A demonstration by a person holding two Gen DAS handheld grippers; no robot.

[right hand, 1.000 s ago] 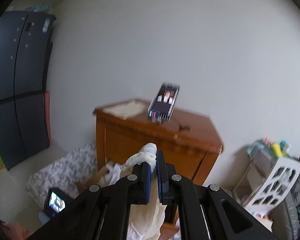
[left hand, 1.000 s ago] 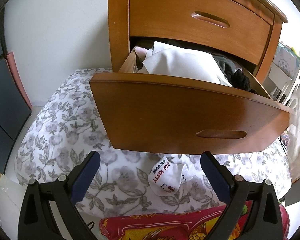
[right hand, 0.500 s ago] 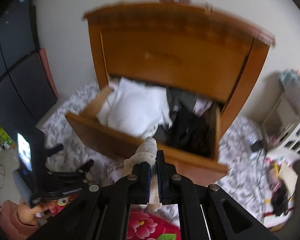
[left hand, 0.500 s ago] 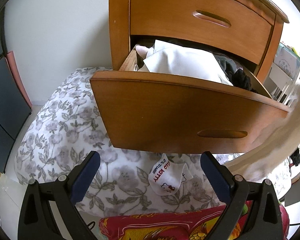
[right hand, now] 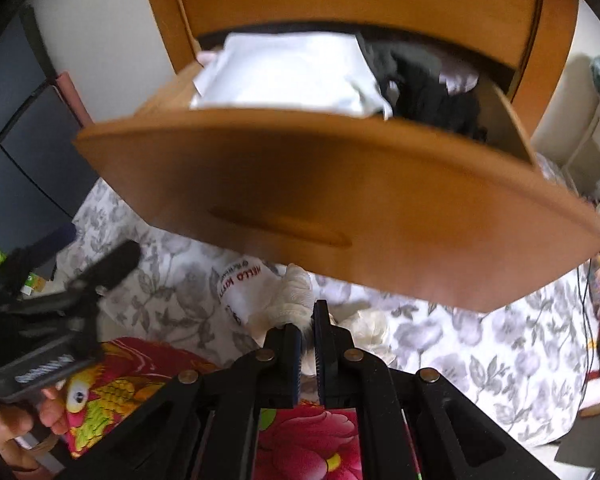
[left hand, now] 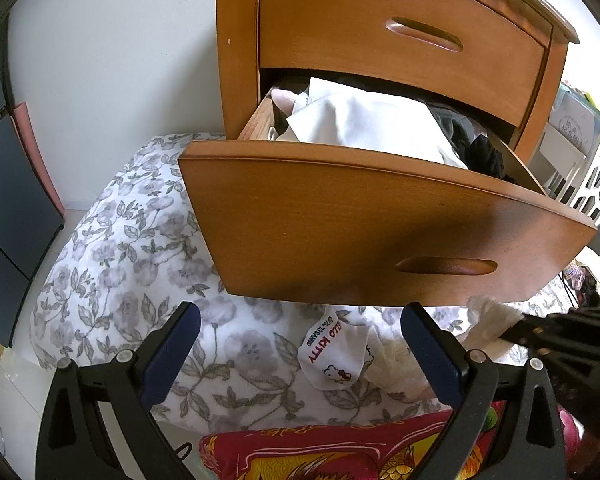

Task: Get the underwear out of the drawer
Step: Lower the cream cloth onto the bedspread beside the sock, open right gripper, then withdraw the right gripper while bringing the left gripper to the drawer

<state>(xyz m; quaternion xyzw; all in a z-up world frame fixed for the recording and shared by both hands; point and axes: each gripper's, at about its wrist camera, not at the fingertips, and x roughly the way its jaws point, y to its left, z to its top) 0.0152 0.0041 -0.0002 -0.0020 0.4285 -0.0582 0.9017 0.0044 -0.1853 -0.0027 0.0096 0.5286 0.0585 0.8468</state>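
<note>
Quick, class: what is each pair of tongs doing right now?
Left tongs: open, holding nothing.
Right tongs: closed on a cream lacy cloth garment.

This is a bedroom in a home. A wooden chest of drawers [left hand: 400, 32] stands against a white wall [left hand: 112, 52], and its lower drawer [left hand: 380, 232] is pulled out, full of folded white and dark clothes [left hand: 372, 124]. In front of it lies bedding with a grey flower print [left hand: 140, 272], with a red flowered blanket [right hand: 312, 440] nearer. A dark wardrobe [left hand: 4, 200] stands at the left.
</note>
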